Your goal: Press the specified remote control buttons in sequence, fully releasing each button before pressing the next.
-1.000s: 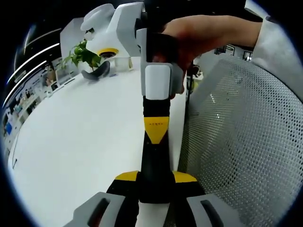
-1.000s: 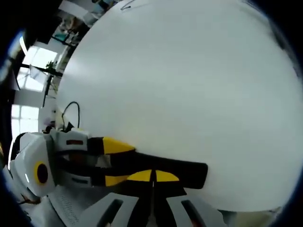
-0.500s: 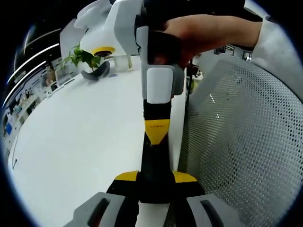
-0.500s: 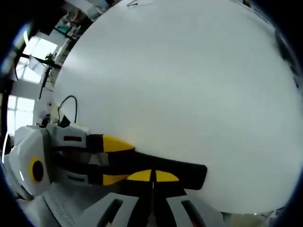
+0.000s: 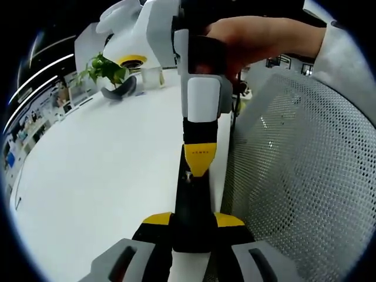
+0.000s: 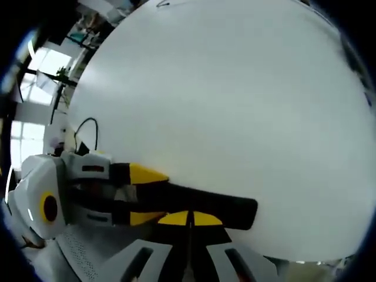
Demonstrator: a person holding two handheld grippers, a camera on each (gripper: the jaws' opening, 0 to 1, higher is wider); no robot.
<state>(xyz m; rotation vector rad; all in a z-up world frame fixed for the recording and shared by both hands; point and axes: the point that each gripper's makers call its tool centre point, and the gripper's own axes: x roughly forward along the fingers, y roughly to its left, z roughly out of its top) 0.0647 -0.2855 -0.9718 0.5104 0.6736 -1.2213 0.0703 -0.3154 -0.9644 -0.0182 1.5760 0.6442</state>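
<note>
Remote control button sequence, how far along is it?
Done: the left hand-held gripper clamps the remote. In hand: the right hand-held gripper, shut, touches the remote's face with its tip. Left: cannot tell, since no buttons are legible.

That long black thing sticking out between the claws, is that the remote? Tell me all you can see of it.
Probably, though no buttons can be made out. The remote is a slim black bar, seemingly plastic, clamped near one end between the left gripper's yellow-tipped jaws. It juts out over the white table, beside a mesh chair back. The right gripper's yellow tip rests on its upper face. In the right gripper view its blunt far end hangs over the tabletop.
</note>
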